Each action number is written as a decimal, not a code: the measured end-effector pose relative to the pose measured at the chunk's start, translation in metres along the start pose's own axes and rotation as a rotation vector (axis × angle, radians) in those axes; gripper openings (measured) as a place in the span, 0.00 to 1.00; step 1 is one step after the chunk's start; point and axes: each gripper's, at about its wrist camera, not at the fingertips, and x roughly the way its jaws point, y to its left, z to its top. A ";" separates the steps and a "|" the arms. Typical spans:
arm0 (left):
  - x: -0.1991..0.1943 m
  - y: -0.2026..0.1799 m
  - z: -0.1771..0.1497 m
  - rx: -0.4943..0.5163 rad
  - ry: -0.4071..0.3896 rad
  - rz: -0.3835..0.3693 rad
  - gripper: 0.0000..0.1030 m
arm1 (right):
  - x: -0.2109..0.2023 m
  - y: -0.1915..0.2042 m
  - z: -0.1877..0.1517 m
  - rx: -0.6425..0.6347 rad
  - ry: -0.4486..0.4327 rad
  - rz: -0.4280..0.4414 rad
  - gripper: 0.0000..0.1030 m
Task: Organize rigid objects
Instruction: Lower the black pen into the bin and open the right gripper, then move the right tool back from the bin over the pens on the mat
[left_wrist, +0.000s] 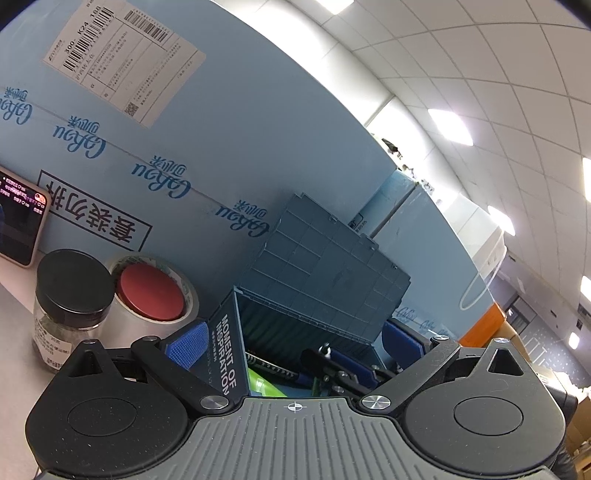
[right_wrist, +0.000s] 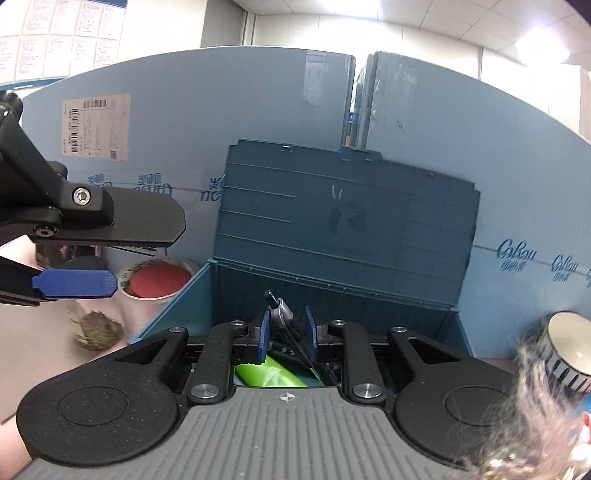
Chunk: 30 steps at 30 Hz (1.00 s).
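Task item: a black pen-like tool (right_wrist: 283, 320) with a silver collar and a dark tip. It stands tilted between the blue pads of the right gripper (right_wrist: 287, 332), tip uppermost, body running down into the open blue-grey storage box (right_wrist: 456, 332). The fingers (right_wrist: 264, 334) stand slightly parted, a narrow gap on either side of the tool; whether the pads press on it I cannot tell from this view.

Box contents under the tool: a bright green tube-like item (right_wrist: 269, 374), partly hidden by the gripper body. Box lid (right_wrist: 347, 218) upright, ribbed on the inside, a faint bird-like logo at centre, leaning back against the pale blue cartons (right_wrist: 192, 122) printed with a brand name and carrying a white shipping label.

Left gripper (left_wrist: 295, 341): fingers wide apart, holding nothing, straddling the near left corner of the box; its left pad (left_wrist: 186, 345) sits outside the box wall, which bears the text "MOMENT OF INSPIRATION".

On the table (right_wrist: 44, 332), left of the box: a roll of clear tape (left_wrist: 151, 291) with a red disc in its core, and beside it a clear jar (left_wrist: 70, 306) with a black lid. A phone (left_wrist: 20, 221) leans on the carton further left. Right of the box, a striped cylindrical can (right_wrist: 567, 347), partly blurred.
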 end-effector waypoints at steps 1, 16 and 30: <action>0.000 0.000 0.000 -0.001 0.001 -0.001 0.98 | 0.001 -0.001 0.000 0.010 0.006 0.016 0.20; -0.003 0.001 0.002 -0.008 0.000 -0.013 0.98 | -0.005 -0.002 -0.002 0.133 0.050 0.176 0.30; -0.015 -0.003 0.007 -0.024 -0.030 -0.068 0.98 | -0.028 -0.023 -0.002 0.410 0.005 0.277 0.78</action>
